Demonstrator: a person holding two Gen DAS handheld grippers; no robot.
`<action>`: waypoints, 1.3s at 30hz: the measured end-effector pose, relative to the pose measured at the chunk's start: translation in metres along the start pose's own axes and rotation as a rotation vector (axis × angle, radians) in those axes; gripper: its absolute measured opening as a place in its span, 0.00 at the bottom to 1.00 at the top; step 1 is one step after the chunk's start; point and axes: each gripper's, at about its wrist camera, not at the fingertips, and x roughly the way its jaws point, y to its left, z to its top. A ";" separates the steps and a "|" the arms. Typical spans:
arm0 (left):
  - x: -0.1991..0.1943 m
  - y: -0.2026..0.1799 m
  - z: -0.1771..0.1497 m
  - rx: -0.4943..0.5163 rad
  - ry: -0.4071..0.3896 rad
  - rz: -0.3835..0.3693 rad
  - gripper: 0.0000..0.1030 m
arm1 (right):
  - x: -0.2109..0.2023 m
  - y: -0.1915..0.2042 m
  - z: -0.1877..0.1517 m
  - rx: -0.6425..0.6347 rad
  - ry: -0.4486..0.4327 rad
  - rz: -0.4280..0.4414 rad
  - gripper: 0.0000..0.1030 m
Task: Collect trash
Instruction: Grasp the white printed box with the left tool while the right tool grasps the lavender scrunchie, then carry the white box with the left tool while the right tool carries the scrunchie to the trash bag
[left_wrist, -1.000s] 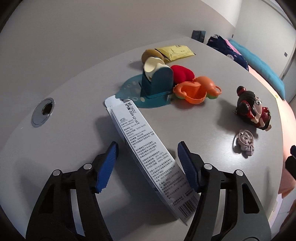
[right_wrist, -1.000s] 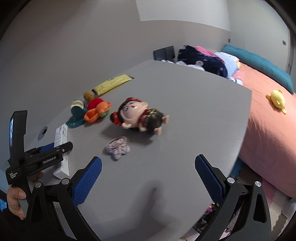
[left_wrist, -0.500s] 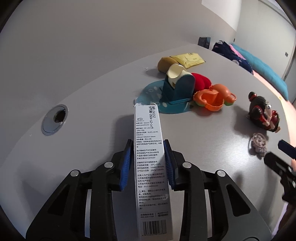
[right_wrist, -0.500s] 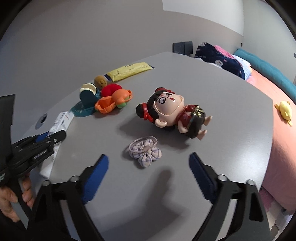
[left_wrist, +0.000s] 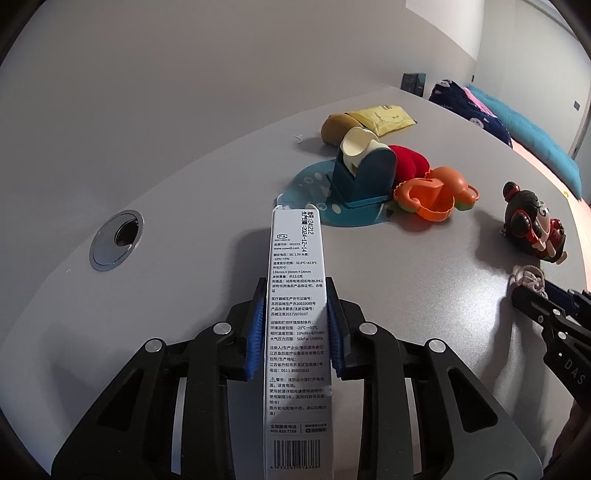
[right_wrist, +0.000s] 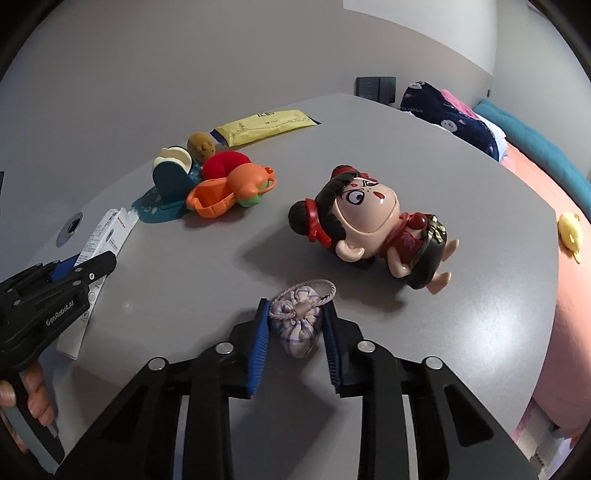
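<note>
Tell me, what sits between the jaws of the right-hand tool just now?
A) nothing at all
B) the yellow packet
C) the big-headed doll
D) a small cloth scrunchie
D: in the right wrist view the blue jaws of the right gripper flank the small cloth scrunchie, while the doll lies farther off on the table.

A grey table (right_wrist: 424, 155) carries a cluster of toys toward its far left edge — a teal toy stand (left_wrist: 364, 175) with a cream piece on top, a red plush (left_wrist: 408, 162), an orange plastic basket (left_wrist: 430, 197) and a small brown potato-shaped plush (right_wrist: 201, 146). Behind them lies a yellow packet (right_wrist: 264, 125). A big-headed doll in red and black (right_wrist: 373, 230) lies on its back mid-table. A round metal cable grommet (left_wrist: 116, 240) sits near the left edge. Beyond the right edge — a bed with a yellow duck toy (right_wrist: 570, 230).
</note>
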 end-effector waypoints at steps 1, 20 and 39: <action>0.000 0.001 0.000 -0.003 -0.001 -0.006 0.27 | -0.002 0.000 -0.001 0.003 0.000 0.005 0.25; -0.030 -0.028 0.005 0.050 -0.021 -0.045 0.26 | -0.067 -0.044 -0.007 0.087 -0.093 0.044 0.24; -0.087 -0.134 0.011 0.217 -0.101 -0.165 0.26 | -0.146 -0.149 -0.041 0.233 -0.202 -0.050 0.24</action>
